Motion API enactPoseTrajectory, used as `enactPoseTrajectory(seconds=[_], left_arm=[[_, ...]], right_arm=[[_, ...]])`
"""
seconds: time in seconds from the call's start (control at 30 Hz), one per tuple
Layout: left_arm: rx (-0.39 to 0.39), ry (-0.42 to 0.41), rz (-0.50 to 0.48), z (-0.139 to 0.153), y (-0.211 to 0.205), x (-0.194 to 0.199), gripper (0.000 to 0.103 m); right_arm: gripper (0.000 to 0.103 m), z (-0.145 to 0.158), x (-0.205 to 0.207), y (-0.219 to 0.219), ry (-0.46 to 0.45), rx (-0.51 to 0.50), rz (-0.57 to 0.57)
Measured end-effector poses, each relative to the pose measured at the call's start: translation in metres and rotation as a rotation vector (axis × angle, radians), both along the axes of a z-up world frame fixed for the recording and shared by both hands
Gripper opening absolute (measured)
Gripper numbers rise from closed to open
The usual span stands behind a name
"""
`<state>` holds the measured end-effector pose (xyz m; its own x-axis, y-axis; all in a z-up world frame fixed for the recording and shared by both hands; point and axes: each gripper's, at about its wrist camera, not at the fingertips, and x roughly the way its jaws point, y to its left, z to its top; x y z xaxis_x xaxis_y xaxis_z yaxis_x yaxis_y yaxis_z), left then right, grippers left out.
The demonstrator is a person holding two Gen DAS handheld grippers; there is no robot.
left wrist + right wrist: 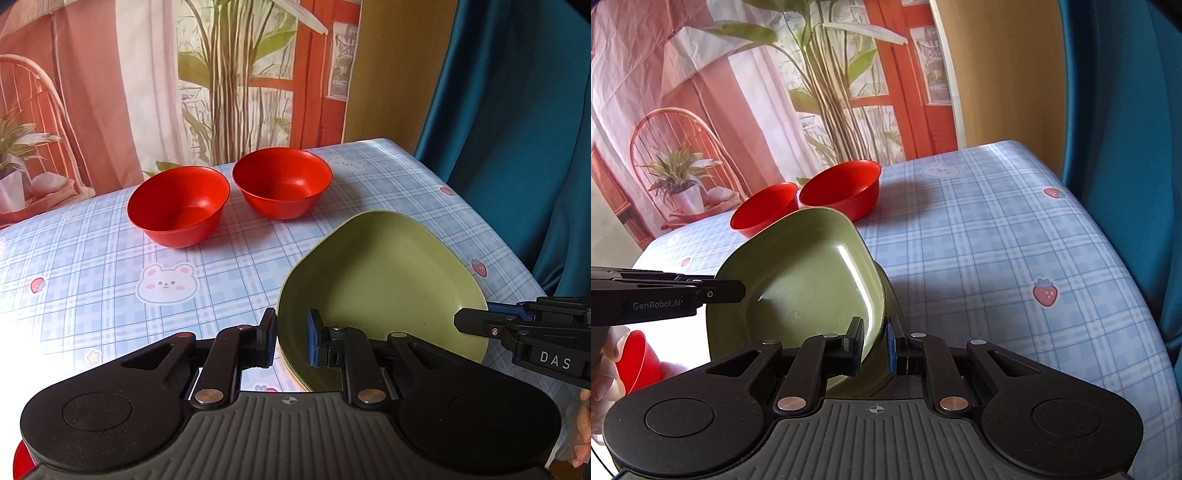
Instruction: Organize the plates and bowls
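Observation:
A stack of green plates (384,280) lies on the table's right side. My left gripper (291,339) straddles the stack's near-left rim, jaws a little apart around it. My right gripper (875,343) straddles the right rim of the green plates (809,280), with small gaps between the pads and the rim; it also shows in the left wrist view (476,325). Two red bowls (178,205) (282,181) stand upright side by side at the back; they also show in the right wrist view (764,208) (842,188).
The table (92,280) has a blue plaid cloth with bears and strawberries. A printed backdrop hangs behind it and a teal curtain (517,110) on the right. A red object (639,363) shows at the lower left of the right wrist view.

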<state>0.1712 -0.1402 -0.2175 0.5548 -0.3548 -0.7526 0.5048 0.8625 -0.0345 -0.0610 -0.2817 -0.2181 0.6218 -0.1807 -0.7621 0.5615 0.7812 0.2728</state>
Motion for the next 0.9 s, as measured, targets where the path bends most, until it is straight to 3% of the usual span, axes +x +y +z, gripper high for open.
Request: enactPoseTrajectory(seconds=[0.9], left_arm=[[0.056,0.019,-0.001,-0.019,-0.006,0.009,0.018]], right_arm=[[0.015,-0.011,0.003,0.000,0.019,-0.037,0.008]])
